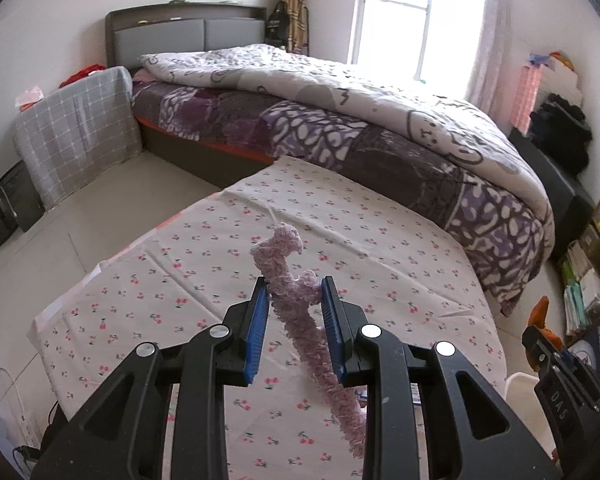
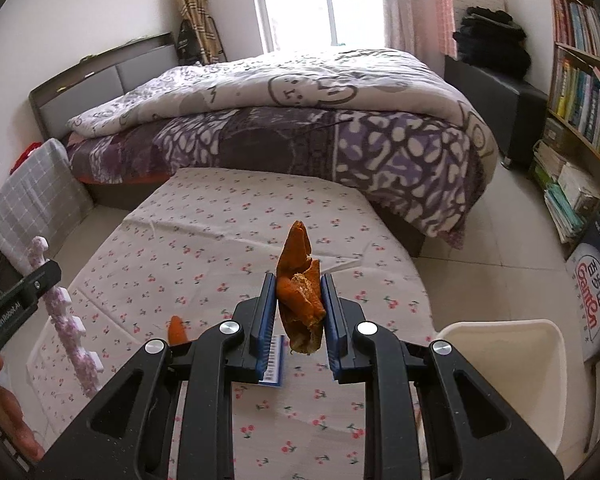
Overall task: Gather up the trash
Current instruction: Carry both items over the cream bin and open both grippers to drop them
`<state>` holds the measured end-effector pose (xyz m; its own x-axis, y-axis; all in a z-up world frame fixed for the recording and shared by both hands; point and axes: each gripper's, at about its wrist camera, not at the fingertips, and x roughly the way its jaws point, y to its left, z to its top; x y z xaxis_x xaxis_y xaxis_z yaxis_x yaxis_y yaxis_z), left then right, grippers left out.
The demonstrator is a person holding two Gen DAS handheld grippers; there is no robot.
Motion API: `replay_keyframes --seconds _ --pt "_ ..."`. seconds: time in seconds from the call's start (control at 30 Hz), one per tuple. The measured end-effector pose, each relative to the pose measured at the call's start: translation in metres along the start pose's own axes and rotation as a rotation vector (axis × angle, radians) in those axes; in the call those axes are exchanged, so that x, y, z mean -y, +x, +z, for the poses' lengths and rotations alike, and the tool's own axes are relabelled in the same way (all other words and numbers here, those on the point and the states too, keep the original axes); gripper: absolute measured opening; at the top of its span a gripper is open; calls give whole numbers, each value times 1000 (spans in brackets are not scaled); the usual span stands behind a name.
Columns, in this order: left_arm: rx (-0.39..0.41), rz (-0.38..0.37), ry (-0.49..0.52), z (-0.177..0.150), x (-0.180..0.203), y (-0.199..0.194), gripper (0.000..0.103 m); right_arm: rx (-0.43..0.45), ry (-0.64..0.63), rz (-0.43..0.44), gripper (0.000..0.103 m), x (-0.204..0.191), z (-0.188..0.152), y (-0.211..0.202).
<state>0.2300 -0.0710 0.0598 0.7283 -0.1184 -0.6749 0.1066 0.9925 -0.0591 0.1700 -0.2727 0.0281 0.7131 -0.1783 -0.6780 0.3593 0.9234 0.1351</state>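
Note:
My left gripper (image 1: 294, 292) is shut on a long pink foam strip (image 1: 288, 280), held above the cherry-print tablecloth (image 1: 204, 280). The strip (image 2: 72, 328) and the left gripper (image 2: 46, 276) also show at the left of the right wrist view. My right gripper (image 2: 299, 294) is shut on a piece of orange peel (image 2: 300, 280) above the same cloth (image 2: 220, 240). A second orange peel piece (image 2: 177, 330) and a small blue-and-white wrapper (image 2: 272, 360) lie on the cloth under the right gripper. A white bin (image 2: 512, 364) stands at the right edge of the table.
A bed (image 2: 300, 120) with a purple patterned quilt stands beyond the table. A bookshelf (image 2: 580, 92) lines the right wall. A grey checked cover (image 1: 76, 128) hangs over something on the left. The white bin's rim (image 1: 520, 392) shows at the lower right in the left wrist view.

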Motion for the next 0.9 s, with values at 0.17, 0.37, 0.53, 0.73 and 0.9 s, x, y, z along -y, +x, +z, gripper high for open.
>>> replay_keyframes --seconds 0.17,0.37,0.53,0.73,0.9 --pt "-2 -26 30 -4 21 -1 27 1 15 -22 21 18 1 -3" --pt "-2 -53 60 -8 45 -3 27 -2 29 -48 21 38 1 -9" --pt "-5 -77 96 -14 68 -4 27 -9 47 -68 21 56 1 -13" --pt "-9 -108 141 -23 96 -6 27 -13 66 -93 22 77 0 -17" --pt "-12 -136 175 -31 120 -10 27 -23 85 -122 22 98 -2 -22"
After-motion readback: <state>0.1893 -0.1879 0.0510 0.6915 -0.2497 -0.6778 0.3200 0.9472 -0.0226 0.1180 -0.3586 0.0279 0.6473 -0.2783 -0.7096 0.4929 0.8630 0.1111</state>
